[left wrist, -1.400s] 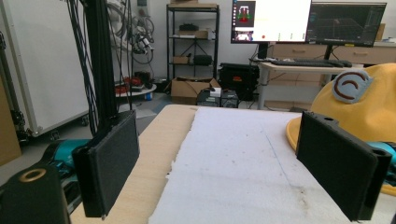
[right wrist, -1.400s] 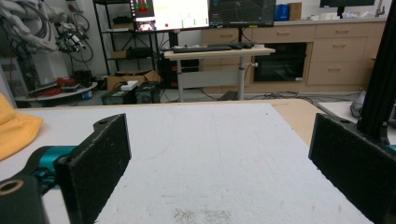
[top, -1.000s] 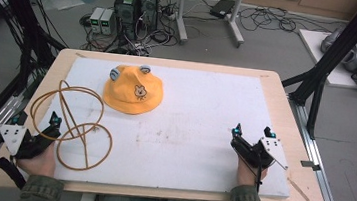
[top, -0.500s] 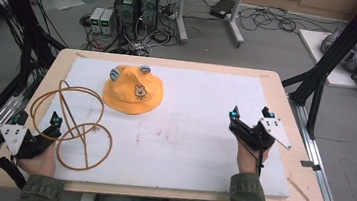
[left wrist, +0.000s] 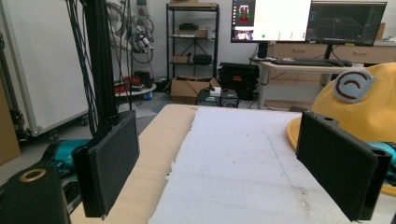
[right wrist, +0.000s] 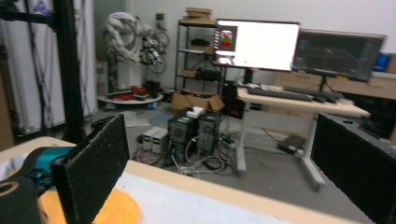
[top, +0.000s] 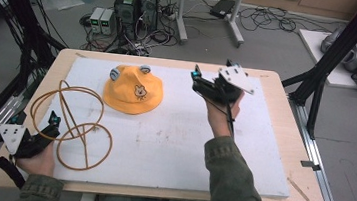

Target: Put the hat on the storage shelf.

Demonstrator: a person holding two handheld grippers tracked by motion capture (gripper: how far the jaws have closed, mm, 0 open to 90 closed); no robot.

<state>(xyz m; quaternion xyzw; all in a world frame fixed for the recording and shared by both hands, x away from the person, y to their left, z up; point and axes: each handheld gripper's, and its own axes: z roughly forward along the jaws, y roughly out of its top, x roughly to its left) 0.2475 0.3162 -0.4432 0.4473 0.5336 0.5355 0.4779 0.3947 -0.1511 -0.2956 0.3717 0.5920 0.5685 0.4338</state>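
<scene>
A: Reaching toward the yellow hat (top: pixel 133 91) with my right gripper (top: pixel 210 77), jaws spread wide with nothing between them. The hat sits brim-down on the white foam pad (top: pixel 177 145), on the far left part of the bench (top: pixel 285 117). The gripper hangs above the pad to the hat's right, a little apart from it.

B: And the left?

A: My left gripper (top: pixel 52 120) is low at the near left corner, jaws also parted and empty, just beside the wire hat stand (top: pixel 71 119). In the left gripper view the hat (left wrist: pixel 359 107) lies ahead to the right.

B: How to do the pickup well?

A: My judgement: come down at the near brim edge, one jaw under and one over, since the crown is soft and would likely fold. Pinch shallow, lift level, mind the two ear patches.

B: Any writing?

A: None legible. The hat front bears a small cartoon animal face (top: pixel 140 92); the monitor (right wrist: pixel 256 44) text is too small to read.
</scene>
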